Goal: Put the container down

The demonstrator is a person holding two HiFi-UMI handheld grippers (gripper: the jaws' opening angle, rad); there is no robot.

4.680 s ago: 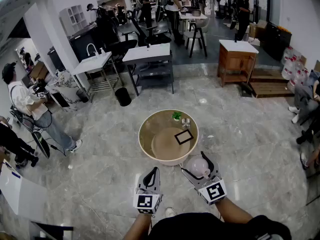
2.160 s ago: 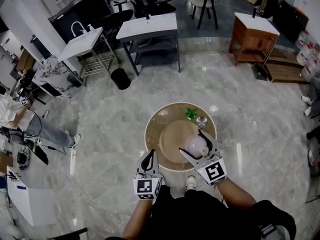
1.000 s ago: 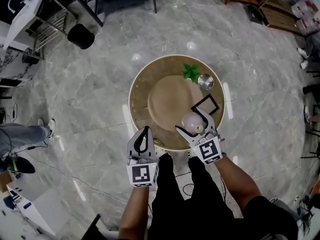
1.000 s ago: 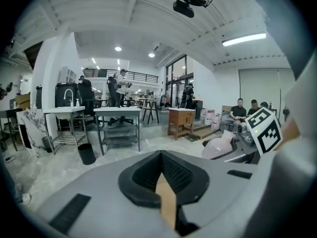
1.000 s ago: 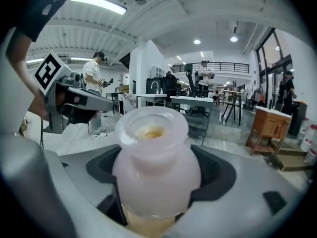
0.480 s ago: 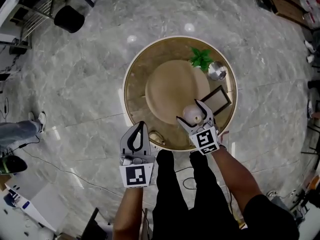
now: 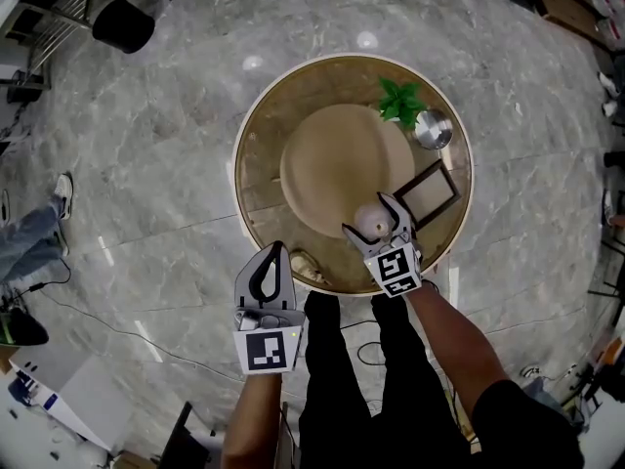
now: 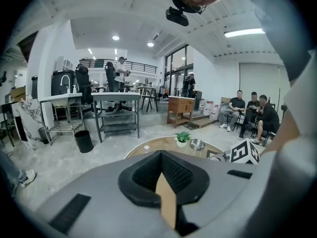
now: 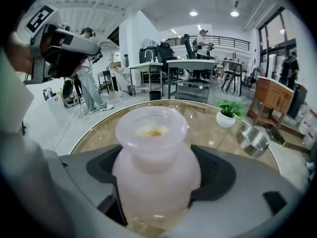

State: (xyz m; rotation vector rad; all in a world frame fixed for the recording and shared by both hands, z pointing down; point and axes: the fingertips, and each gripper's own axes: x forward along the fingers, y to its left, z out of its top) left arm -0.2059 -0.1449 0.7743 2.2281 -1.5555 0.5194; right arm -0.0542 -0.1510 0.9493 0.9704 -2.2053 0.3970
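Marble floor point(image 7: 146, 184), open workroom, with a round glass-topped table point(image 7: 256, 179) in front of the person.

Right gripper point(image 7: 371, 218): out over the table's near side, jaws clamped on a jar point(image 7: 368, 221). The jar is pale pink, frosted, upright, with its mouth open. It is gripped round the belly, one jaw on each side, with the glass top under it. I can't tell whether the base touches the glass.

Just right of that gripper a black frame point(image 7: 427, 192) lies flat on the glass. Farther out past its tips a steel bowl point(image 7: 433, 127) and a small potted plant point(image 7: 398, 99) stand side by side, the plant on the left.

Left gripper point(image 7: 273, 250): hangs off the table just outside the near rim, to the left of the right gripper and well apart from it. Jaws pressed together tip to tip.

Beyond the left gripper's tips, people point(image 8: 252, 114) sit along the far wall.
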